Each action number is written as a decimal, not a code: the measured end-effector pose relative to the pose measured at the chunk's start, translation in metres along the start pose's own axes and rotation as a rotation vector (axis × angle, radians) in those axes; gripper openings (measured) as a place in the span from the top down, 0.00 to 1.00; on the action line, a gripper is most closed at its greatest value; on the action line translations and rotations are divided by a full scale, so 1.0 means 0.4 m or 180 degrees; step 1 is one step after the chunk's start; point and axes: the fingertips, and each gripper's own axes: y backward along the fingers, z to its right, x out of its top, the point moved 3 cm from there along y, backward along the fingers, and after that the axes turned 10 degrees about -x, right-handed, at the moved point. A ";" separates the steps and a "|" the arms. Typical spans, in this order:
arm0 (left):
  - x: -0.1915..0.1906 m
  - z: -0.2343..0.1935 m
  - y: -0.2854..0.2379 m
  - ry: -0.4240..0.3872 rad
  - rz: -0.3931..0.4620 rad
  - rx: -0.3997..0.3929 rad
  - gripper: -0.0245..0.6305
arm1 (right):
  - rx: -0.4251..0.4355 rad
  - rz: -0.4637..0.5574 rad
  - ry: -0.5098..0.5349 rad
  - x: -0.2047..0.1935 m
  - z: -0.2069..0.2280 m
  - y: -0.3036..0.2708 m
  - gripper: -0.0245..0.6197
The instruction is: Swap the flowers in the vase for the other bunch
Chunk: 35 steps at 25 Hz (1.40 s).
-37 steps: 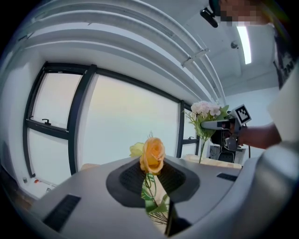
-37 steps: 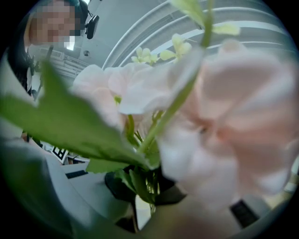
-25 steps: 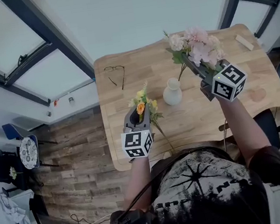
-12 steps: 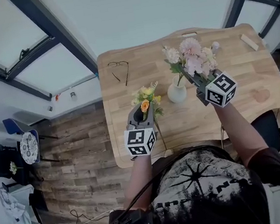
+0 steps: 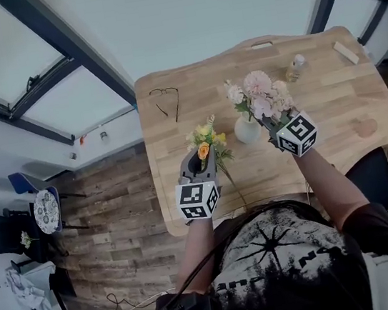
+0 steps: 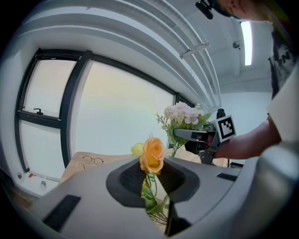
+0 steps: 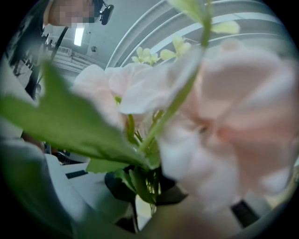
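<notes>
Two hand-held grippers over a wooden table (image 5: 329, 94), seen from beside the person.

Left gripper (image 5: 205, 157): jaws clenched on the green stems of the yellow-and-orange bunch (image 5: 205, 142). In the left gripper view the stems run up through the narrow gap between the jaws (image 6: 156, 186) and an orange bloom (image 6: 152, 156) stands just above them. The stem ends trail back below the claw, towards the table's near edge.

Right gripper (image 5: 267, 119): jaws clamped on the stems of the pink bunch (image 5: 261, 94), whose heads spread just ahead of the claw. In the right gripper view the petals (image 7: 224, 121) fill most of the frame, and the stems are pinched between the jaws (image 7: 147, 200).

The white vase (image 5: 248, 132) stands on the table just beside the right claw, under the pink heads. Whether the stem ends are inside its mouth cannot be told.

A pair of glasses (image 5: 164, 99) lies well beyond the left claw, and a small bottle (image 5: 295, 67) stands beyond the right.
</notes>
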 end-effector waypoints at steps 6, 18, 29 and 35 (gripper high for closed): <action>-0.002 -0.010 -0.011 -0.0004 -0.0033 -0.0015 0.85 | -0.0006 -0.0118 0.0033 -0.063 -0.004 -0.007 0.91; -0.008 -0.008 -0.020 -0.0016 -0.0082 -0.0046 0.85 | -0.0121 -0.0314 0.0021 -0.124 -0.001 -0.004 0.81; -0.011 -0.011 -0.023 -0.0018 -0.0105 -0.0051 0.85 | -0.0150 -0.0477 0.0140 -0.149 0.000 -0.006 0.58; -0.018 -0.008 -0.025 -0.0013 -0.0120 -0.0069 0.85 | -0.0212 -0.0653 0.0256 -0.183 0.007 0.001 0.56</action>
